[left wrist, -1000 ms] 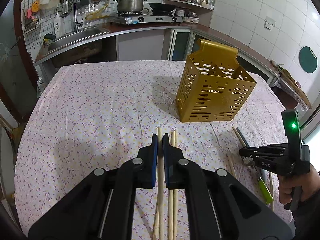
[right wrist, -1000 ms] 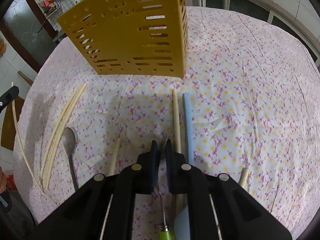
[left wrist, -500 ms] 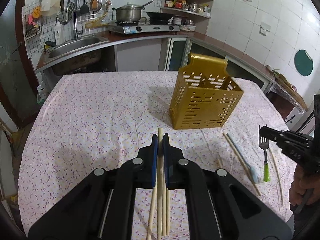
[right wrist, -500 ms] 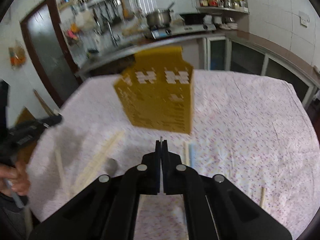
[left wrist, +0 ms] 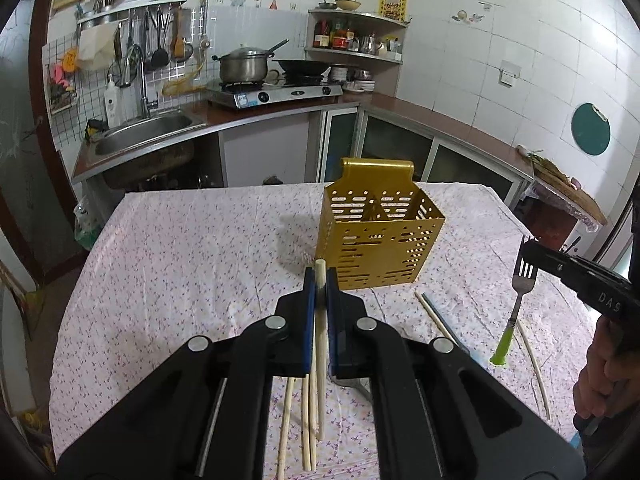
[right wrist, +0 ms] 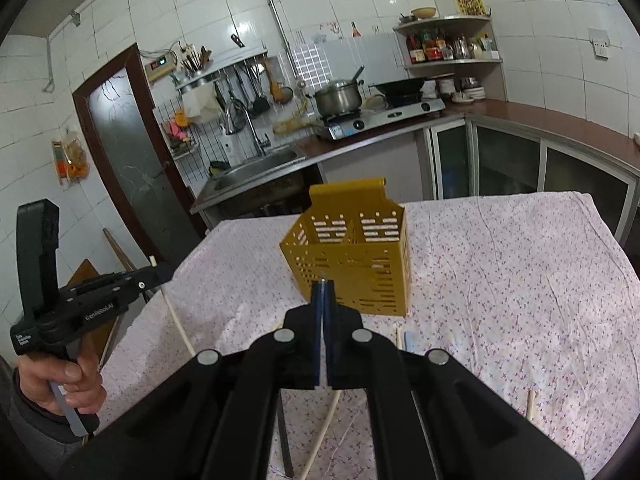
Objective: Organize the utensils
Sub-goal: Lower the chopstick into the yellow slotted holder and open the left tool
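Observation:
A gold slotted utensil holder (left wrist: 380, 236) with two compartments stands on the flowered tablecloth; it also shows in the right wrist view (right wrist: 352, 256). My left gripper (left wrist: 319, 280) is shut on a pale chopstick (left wrist: 319, 336) and holds it above the table, short of the holder. My right gripper (right wrist: 323, 286) is shut on a fork; in the left wrist view the fork (left wrist: 518, 304) hangs from it with its green handle down, right of the holder.
Several chopsticks (left wrist: 298, 420) lie on the cloth below my left gripper. A chopstick and a blue stick (left wrist: 436, 320) lie in front of the holder, another chopstick (left wrist: 534, 368) at the right. Kitchen counter, sink and stove stand behind the table.
Both grippers have risen from the table, the left with a chopstick and the right with the fork. Both now sit higher, facing the holder.

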Demonstrator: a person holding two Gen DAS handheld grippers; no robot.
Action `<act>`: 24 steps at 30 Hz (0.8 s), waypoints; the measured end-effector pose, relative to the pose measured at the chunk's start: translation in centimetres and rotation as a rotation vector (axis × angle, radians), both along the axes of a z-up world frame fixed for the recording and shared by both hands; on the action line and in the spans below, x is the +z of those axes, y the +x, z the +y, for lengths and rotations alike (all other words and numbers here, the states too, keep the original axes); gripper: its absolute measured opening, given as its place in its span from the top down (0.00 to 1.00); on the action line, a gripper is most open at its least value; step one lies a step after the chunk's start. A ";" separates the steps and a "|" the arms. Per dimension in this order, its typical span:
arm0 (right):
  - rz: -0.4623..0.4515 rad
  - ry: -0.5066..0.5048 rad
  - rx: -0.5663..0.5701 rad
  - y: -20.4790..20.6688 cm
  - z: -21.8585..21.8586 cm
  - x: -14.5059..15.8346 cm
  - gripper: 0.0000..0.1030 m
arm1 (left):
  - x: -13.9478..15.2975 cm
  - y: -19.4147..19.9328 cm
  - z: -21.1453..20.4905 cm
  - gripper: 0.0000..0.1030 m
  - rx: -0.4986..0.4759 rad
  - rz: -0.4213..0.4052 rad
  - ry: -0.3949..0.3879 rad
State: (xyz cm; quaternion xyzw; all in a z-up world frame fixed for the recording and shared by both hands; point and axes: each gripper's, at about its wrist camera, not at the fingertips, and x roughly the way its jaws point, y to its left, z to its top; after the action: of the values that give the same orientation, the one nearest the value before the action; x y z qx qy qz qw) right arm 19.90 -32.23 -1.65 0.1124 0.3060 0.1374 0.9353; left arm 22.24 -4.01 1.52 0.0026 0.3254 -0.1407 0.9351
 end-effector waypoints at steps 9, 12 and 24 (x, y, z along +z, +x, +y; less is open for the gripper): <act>-0.087 0.012 -0.008 -0.7 -0.9 2.8 0.99 | 1.7 -0.2 -1.1 0.97 -0.016 -0.040 -0.004; -0.128 0.026 -0.005 -0.1 -0.8 4.3 0.99 | 3.2 0.2 -1.8 0.97 -0.030 -0.075 -0.004; -0.257 0.073 -0.005 4.5 -0.2 9.1 0.99 | 11.2 4.1 -4.9 0.97 -0.070 -0.233 -0.043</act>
State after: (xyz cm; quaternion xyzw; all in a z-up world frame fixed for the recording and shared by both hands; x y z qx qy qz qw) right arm 24.39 -32.47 7.47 0.1285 0.1781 0.1593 0.9625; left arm 26.39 -8.94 12.68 0.0101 0.2111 -0.1790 0.9609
